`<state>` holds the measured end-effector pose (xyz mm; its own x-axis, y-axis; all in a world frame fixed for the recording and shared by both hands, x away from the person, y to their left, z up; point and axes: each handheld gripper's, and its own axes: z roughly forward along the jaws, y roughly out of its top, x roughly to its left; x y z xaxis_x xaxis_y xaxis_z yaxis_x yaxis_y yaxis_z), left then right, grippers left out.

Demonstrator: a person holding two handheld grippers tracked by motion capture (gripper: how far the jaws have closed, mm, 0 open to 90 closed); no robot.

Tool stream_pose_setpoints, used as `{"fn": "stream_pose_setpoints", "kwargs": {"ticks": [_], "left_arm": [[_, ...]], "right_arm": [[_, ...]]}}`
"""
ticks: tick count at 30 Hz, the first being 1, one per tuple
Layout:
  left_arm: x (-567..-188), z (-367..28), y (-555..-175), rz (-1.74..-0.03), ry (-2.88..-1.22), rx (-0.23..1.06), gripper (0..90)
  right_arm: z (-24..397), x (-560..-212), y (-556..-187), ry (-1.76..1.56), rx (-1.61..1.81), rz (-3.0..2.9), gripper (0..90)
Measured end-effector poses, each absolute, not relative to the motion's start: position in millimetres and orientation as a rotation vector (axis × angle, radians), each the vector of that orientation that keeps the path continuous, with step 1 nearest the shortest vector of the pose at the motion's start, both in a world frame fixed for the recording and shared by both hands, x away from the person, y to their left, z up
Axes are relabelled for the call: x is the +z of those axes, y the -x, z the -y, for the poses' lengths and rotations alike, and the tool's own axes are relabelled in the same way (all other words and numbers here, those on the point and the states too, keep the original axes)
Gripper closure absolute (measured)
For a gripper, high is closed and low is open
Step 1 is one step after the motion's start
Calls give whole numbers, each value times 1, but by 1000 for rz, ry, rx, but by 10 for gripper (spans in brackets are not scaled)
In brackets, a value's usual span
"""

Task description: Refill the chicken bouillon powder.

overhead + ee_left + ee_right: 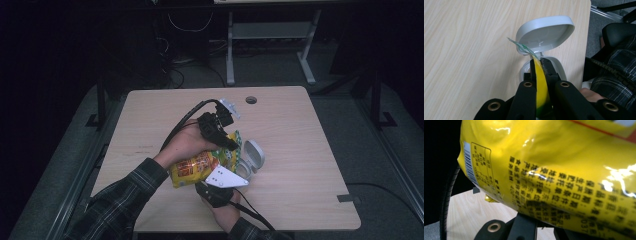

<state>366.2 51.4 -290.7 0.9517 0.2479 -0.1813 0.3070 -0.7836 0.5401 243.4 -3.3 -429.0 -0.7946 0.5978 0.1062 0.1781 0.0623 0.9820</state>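
Snack bag [196, 169], yellow and crinkly, hangs above the middle of the desk [300, 150] in the high view, stretched between the left tool [226, 141] at its far end and the right tool [220, 186] at its near edge, apparently to pull it open over the white lidded container [252, 157] just right of it. From the left tool's camera, both jaws are clamped on the bag's sealed edge [541, 82], directly above the container [544, 37] with its lid flipped up. From the right tool's camera, the bag's printed back [554, 170] sits close against the lens; the jaws look closed on its lower edge.
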Motion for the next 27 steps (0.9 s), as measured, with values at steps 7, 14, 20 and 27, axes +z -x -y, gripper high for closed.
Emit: {"fn": "stream_pose_setpoints", "kwargs": {"ticks": [7,14,20,27], "left_arm": [[-291,-51,-366,-394,-2511,-136,900],[-290,-51,-366,-392,-2516,-136,900],[-290,-50,-366,-390,-2519,-133,900],[-290,-49,-367,-387,-2525,-133,900]], "right_arm": [[3,-429,-244,-777,1787,-2017,898],[3,-429,-243,-782,1791,-2017,898],[3,-429,-243,-782,1794,-2017,898],[4,-429,-244,-782,1801,-2016,898]]}}
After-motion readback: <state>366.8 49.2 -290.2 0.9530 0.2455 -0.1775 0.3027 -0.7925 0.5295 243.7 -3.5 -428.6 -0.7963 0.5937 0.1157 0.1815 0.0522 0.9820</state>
